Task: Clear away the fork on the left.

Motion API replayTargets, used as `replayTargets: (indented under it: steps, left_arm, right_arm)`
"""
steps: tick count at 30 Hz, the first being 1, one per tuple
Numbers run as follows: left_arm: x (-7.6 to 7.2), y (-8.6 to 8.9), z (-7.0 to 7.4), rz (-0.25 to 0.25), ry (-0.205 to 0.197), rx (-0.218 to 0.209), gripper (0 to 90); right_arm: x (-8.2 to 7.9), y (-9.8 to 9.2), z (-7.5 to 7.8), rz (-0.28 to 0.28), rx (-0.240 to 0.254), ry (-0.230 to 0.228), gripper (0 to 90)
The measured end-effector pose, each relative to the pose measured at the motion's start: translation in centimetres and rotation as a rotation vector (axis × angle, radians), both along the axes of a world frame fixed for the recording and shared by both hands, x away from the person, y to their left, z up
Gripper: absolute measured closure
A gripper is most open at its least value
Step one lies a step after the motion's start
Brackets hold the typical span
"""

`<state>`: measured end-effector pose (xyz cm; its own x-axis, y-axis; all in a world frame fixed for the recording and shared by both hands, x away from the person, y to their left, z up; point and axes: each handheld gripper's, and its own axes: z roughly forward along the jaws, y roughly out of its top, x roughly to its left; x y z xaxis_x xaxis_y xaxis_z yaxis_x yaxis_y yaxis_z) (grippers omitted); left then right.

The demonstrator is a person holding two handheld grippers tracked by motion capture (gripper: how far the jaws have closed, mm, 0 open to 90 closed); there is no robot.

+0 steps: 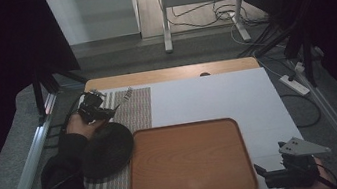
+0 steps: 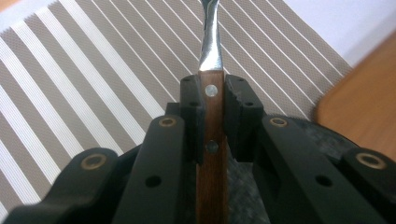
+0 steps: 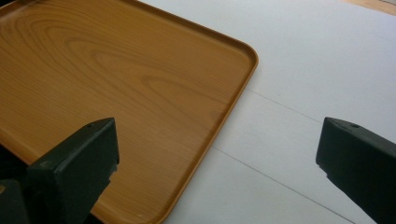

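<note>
While clamped, probable fork (image 2: 212,93) between left gripper (image 2: 214,100) jaws.

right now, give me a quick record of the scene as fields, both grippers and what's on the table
left gripper: jaws shut on the fork's wooden handle
fork: metal neck points out over the striped placemat
right gripper: jaws wide open, holding nothing, near the tray's corner
tray: wooden, nothing on it
dark plate: left of the tray, on the placemat

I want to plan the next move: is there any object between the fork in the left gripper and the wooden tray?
Nothing visible blocks it. The fork is clamped in the left gripper above the striped placemat; the tray is bare.
</note>
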<state>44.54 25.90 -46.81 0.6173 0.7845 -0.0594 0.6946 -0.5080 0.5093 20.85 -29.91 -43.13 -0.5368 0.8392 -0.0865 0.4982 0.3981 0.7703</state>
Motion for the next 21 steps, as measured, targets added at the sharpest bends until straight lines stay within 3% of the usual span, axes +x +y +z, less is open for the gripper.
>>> replayTargets:
  steps: [10,21]
  left_arm:
    - [-4.1,-1.2,0.4,-0.033,-0.004,-0.035,77.9]
    - [-7.6,-3.3,1.0,-0.069,-0.013,-0.067,77.9]
  right_arm:
    - [0.0,0.1,0.0,0.002,-0.007,-0.002,0.0]
    - [-0.1,0.1,0.0,0.006,-0.012,-0.007,0.0]
